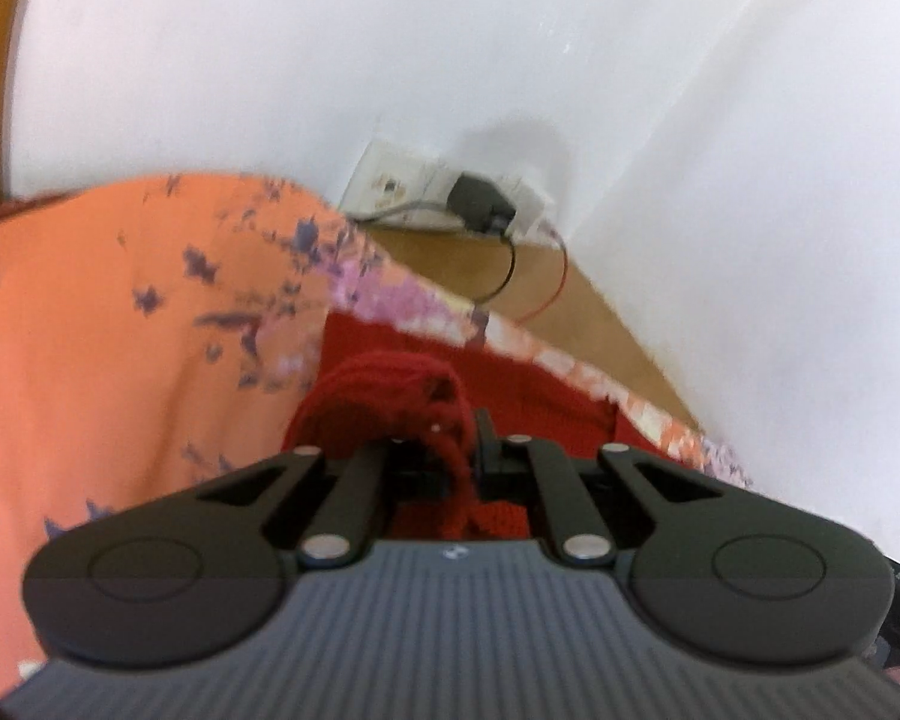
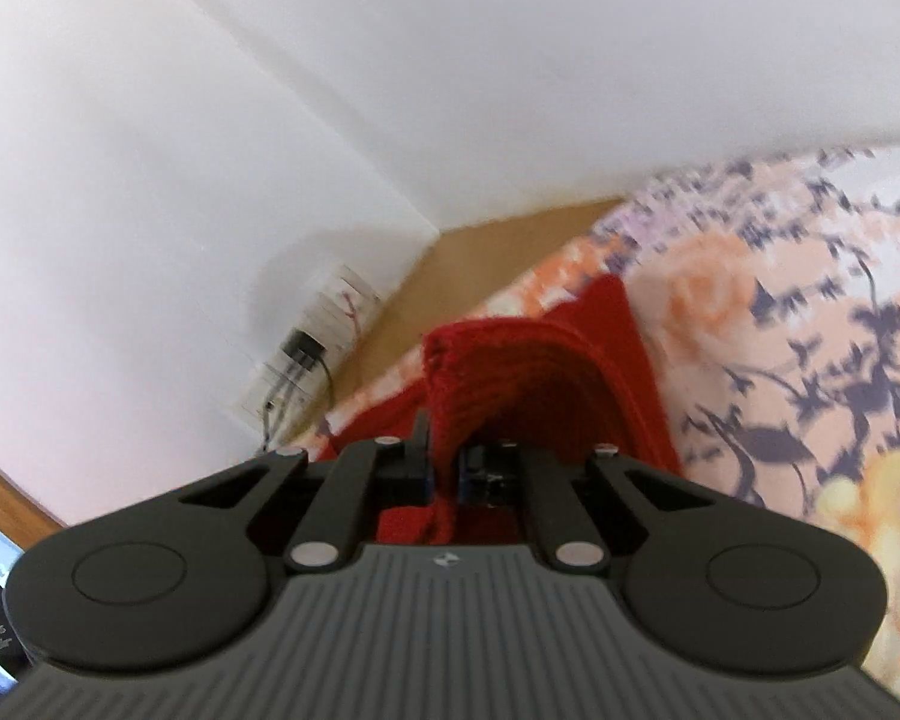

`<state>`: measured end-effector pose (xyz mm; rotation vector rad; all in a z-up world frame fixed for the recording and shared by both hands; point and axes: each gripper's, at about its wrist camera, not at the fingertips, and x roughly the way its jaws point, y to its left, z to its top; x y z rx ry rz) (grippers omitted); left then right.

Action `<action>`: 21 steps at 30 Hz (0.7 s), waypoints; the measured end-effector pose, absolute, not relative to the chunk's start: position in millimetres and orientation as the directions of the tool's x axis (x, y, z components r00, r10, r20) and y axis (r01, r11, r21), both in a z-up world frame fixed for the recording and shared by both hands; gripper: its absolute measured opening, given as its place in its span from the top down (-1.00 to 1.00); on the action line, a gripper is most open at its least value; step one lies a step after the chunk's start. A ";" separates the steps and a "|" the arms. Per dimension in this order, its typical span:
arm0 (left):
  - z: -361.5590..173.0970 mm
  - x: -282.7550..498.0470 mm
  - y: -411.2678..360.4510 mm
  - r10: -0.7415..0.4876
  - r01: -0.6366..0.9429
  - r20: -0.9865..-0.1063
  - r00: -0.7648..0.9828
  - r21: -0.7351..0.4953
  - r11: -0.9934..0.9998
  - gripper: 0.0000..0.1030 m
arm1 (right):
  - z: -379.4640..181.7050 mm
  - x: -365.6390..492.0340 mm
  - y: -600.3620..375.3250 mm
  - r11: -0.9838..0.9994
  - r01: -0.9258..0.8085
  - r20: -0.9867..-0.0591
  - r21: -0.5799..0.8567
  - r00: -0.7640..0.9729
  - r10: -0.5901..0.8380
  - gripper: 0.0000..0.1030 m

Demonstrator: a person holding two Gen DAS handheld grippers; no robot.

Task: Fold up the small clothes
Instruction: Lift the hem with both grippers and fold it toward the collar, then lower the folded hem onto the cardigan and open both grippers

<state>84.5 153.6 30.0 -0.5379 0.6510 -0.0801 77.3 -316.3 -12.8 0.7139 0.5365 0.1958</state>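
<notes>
Left gripper [image 1: 450,438]: fingers pinched on a bunched edge of the red knit garment [image 1: 384,396], lifted above the orange floral bedsheet [image 1: 120,312]. Right gripper [image 2: 444,450]: fingers likewise clamped on a raised fold of the same red knit, its remainder draped down onto the sheet. Beyond the bed: wooden floor [image 1: 546,276], white wall [image 1: 330,60], socket with black plug [image 1: 480,204].
</notes>
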 end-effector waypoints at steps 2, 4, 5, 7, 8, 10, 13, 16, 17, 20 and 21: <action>37.2 90.9 153.8 -0.229 -0.090 -0.540 0.810 -0.500 0.862 0.84 | -4.1 82.2 -314.9 0.747 -0.007 -0.385 0.665 0.853 0.351 0.88; 43.5 98.4 152.5 -0.218 -0.085 -0.526 0.822 -0.492 0.867 0.84 | 6.0 88.8 -313.3 0.752 -0.027 -0.367 0.658 0.861 0.352 0.88; 46.6 103.3 151.1 -0.207 -0.083 -0.519 0.829 -0.482 0.872 0.84 | 10.9 92.3 -312.4 0.757 -0.036 -0.359 0.653 0.865 0.351 0.88; 50.1 113.8 148.4 -0.189 -0.082 -0.510 0.839 -0.462 0.883 0.84 | 21.0 100.6 -310.2 0.769 -0.054 -0.344 0.636 0.873 0.346 0.88; 50.4 120.6 147.2 -0.182 -0.083 -0.509 0.841 -0.455 0.887 0.84 | 25.7 105.9 -308.5 0.781 -0.063 -0.338 0.622 0.877 0.340 0.88; 47.2 134.4 144.7 -0.175 -0.091 -0.517 0.838 -0.449 0.889 0.84 | 32.2 115.4 -305.4 0.803 -0.068 -0.335 0.592 0.885 0.323 0.88; 34.4 156.3 140.0 -0.166 -0.109 -0.547 0.820 -0.434 0.894 0.84 | 33.9 134.5 -301.5 0.820 -0.059 -0.349 0.569 0.886 0.306 0.88; 18.5 172.8 136.7 -0.162 -0.126 -0.575 0.802 -0.427 0.895 0.84 | 25.5 154.0 -297.9 0.837 -0.032 -0.379 0.547 0.881 0.282 0.88; 12.8 177.9 136.1 -0.162 -0.132 -0.586 0.794 -0.426 0.895 0.84 | 21.9 159.6 -297.1 0.840 -0.022 -0.390 0.542 0.879 0.274 0.88; -2.8 190.5 133.8 -0.152 -0.145 -0.611 0.777 -0.409 0.901 0.84 | 5.9 175.5 -297.8 0.836 0.019 -0.422 0.548 0.869 0.257 0.88; -7.9 195.0 133.8 -0.149 -0.149 -0.619 0.771 -0.404 0.903 0.84 | -1.7 180.6 -299.1 0.830 0.037 -0.434 0.556 0.865 0.252 0.88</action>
